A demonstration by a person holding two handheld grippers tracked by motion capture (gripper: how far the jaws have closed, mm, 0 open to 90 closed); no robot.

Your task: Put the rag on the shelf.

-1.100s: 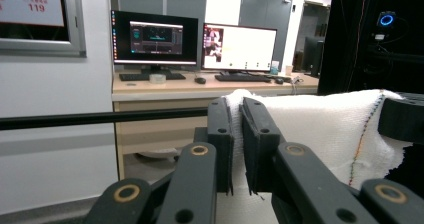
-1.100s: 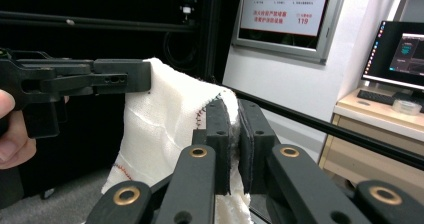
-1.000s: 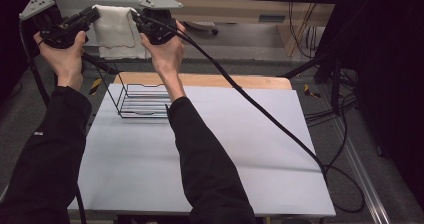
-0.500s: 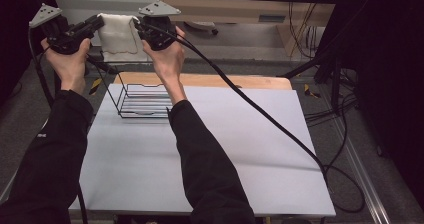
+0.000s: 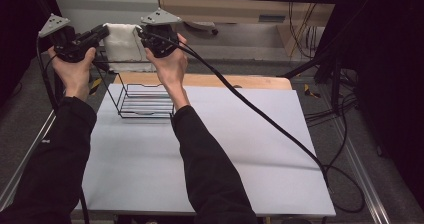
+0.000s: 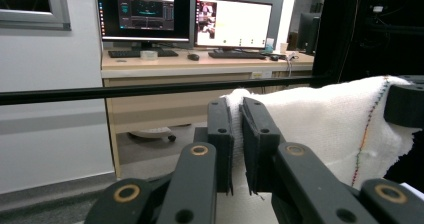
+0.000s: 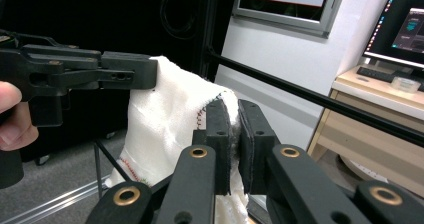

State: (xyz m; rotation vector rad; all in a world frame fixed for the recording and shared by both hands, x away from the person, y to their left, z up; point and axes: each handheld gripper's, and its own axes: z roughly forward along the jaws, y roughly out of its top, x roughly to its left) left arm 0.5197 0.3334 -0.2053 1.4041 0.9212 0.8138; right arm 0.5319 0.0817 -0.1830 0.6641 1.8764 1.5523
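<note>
Holding the white woven cloth [image 5: 121, 43] up in the air, you have it stretched between both tools, above the far left corner of the pale grey bench [image 5: 240, 149]. Your left hand-held gripper [image 5: 102, 32] is clenched on one top corner; in the left gripper view its black jaws pinch the cloth's edge [image 6: 310, 124] between them. Your right hand-held gripper [image 5: 140, 32] is clamped on the opposite top corner, and the right gripper view shows the fabric [image 7: 170, 119] nipped tight there too. Gripping it at the two upper corners lets the cloth hang flat and open instead of bunching, which suits spreading or folding it. The coloured stitching along one hem faces the right side. Below and just in front of your hands stands the black wire basket [image 5: 142, 101] on the bench, likely where the cloth is headed, so keeping both corners level should help it drop in cleanly.
</note>
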